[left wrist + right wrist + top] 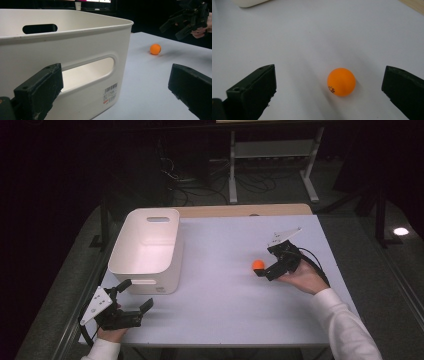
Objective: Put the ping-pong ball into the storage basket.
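A small orange ball (258, 265) sits on the white surface (225, 310), on the right side and about halfway between near and far. The right hand-held gripper (264, 271) is just beside it, low down, with its two black jaws spread wide apart and nothing held. In the right gripper view the ball (341, 81) lies between the two jaws but does not touch either one. It looks like the jaws are held wide so they can slide around the ball and then squeeze it.

The left hand-held gripper (135, 295) waits at the near left corner. Its jaws are wide apart too, and it holds nothing. It sits right by the near end of a white bin (145, 270), maybe to keep the bin from sliding.

The bin has cut-out handles, and no things can be seen inside it. The ball may be meant to go in there. Nothing lies between the ball and the bin, but the ball is round and could roll away if a jaw bumps it
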{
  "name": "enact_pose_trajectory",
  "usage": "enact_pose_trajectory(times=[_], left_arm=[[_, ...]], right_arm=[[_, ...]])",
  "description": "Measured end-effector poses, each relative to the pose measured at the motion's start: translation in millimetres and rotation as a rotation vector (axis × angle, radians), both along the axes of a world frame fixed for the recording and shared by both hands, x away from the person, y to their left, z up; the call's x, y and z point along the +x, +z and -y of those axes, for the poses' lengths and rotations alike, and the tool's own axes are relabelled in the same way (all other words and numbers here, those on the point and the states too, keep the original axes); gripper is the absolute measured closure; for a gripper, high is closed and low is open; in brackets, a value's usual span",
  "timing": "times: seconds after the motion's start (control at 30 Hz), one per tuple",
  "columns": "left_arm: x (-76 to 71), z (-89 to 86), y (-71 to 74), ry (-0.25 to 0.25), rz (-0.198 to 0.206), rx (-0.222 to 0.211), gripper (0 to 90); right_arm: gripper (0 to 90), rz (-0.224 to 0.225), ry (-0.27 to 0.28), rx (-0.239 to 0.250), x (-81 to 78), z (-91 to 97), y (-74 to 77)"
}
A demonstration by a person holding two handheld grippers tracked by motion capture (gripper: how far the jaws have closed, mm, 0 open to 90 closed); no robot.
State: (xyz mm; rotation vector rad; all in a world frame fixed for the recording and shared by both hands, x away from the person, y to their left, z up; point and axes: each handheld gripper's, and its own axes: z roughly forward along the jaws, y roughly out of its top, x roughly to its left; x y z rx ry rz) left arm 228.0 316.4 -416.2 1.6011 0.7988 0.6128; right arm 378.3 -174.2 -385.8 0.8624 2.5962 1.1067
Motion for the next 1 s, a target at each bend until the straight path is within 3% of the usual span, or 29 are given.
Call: enact_pose_trajectory(times=[0.23, 0.27, 0.37, 1.0], left_arm=[[0.0, -0.1, 0.0, 0.001, 0.000, 0.001, 0.0], [0.0, 1.2, -0.2, 0.002, 0.001, -0.018, 0.0], [0.2, 0.0, 0.0, -0.001, 0.000, 0.002, 0.0], [0.2, 0.6, -0.2, 0.001, -0.002, -0.009, 0.0]], right_arm=[[0.0, -0.015, -0.002, -0.014, 5.2, -2.6, -5.2], [0.0, -0.019, -0.005, -0.020, 5.4, -2.8, -5.8], [0.0, -0.019, -0.005, -0.023, 6.8, -2.6, -7.4], [0.0, -0.048, -0.007, -0.053, 16.5, -6.0, -20.6]])
